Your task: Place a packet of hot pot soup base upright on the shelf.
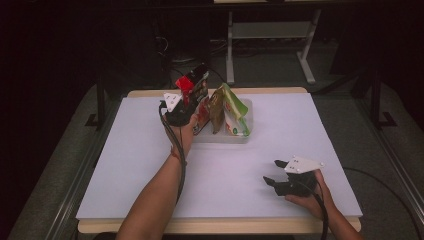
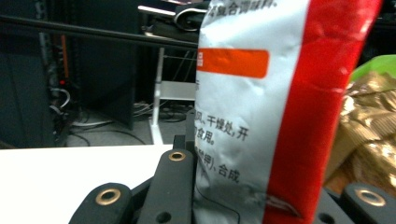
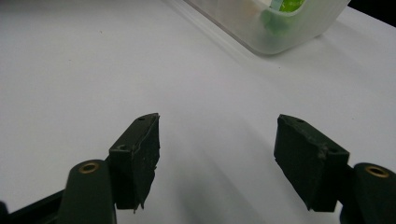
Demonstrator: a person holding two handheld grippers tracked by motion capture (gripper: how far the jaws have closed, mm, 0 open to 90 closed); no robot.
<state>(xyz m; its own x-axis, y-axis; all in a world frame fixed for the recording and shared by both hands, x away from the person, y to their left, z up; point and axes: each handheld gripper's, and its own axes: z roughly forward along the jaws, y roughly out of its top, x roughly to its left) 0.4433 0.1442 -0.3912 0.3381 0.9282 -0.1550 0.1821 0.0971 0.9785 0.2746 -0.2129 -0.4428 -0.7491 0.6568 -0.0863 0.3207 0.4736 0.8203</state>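
high view: left gripper is raised at the near-left corner of the clear plastic tub, its jaws closed on a red and silver packet that stands upright, long axis near vertical, top edge well above the gripper. the packet sits just beside the tub's left end, next to a gold pouch and a green pouch already standing inside. right gripper rests low on the white table near the front right, well apart from the tub, so the left hand is by far the nearer to it.

left gripper view: the packet rises straight up from between the two black jaws, pinched near its lower edge, silver printed face toward the camera and red band on its right. the gold pouch lies just to the right of it, with a sliver of green above. whether the packet's bottom is over the tub or just outside its wall cannot be told.

right gripper view: jaws stand wide apart with nothing between them, bare table below. the tub lies ahead and to the right, well beyond the tips.
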